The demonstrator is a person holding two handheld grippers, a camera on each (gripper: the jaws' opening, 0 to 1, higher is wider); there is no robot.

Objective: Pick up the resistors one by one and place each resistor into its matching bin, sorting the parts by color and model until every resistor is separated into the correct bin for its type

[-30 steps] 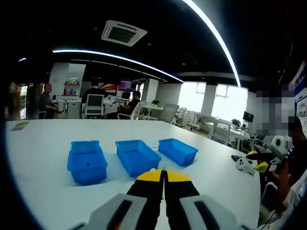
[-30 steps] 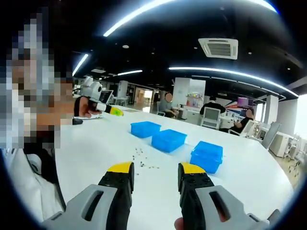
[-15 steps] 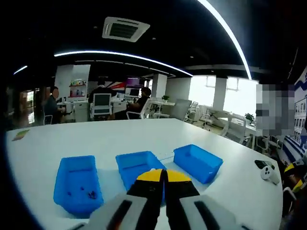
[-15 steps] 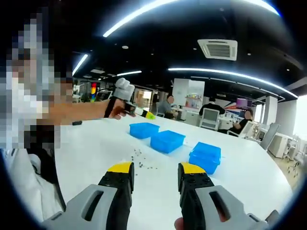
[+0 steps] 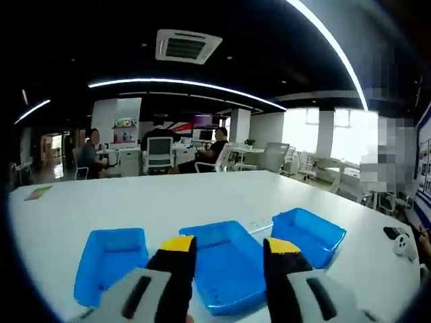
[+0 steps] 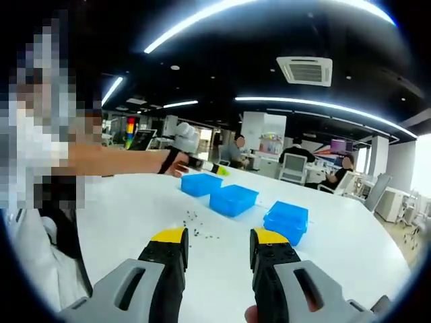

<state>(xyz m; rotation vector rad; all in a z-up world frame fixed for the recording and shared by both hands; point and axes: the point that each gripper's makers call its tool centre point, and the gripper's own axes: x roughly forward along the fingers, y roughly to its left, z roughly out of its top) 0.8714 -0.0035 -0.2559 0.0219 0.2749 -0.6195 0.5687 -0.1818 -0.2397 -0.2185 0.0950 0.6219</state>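
Note:
Three blue bins stand in a row on the white table point(image 5: 168, 202): a left bin point(image 5: 111, 259), a middle bin point(image 5: 225, 272) and a right bin point(image 5: 308, 232). My left gripper point(image 5: 230, 245) hangs open just above the middle bin, with nothing between its yellow-tipped jaws. In the right gripper view the same bins point(image 6: 233, 200) lie further off. Several small dark resistors point(image 6: 195, 225) are scattered on the table in front of them. My right gripper point(image 6: 219, 237) is open and empty, short of the resistors. The left gripper point(image 6: 217, 169) shows there over the far bin, held in a hand.
A white device point(image 5: 404, 245) lies near the table's right edge and a small card point(image 5: 37, 193) at its far left. People sit at desks point(image 5: 158, 151) beyond the table. A person's arm point(image 6: 121, 160) reaches across from the left.
My left gripper has opened its jaws and moved in closer over the bins. The right gripper has stayed put and open.

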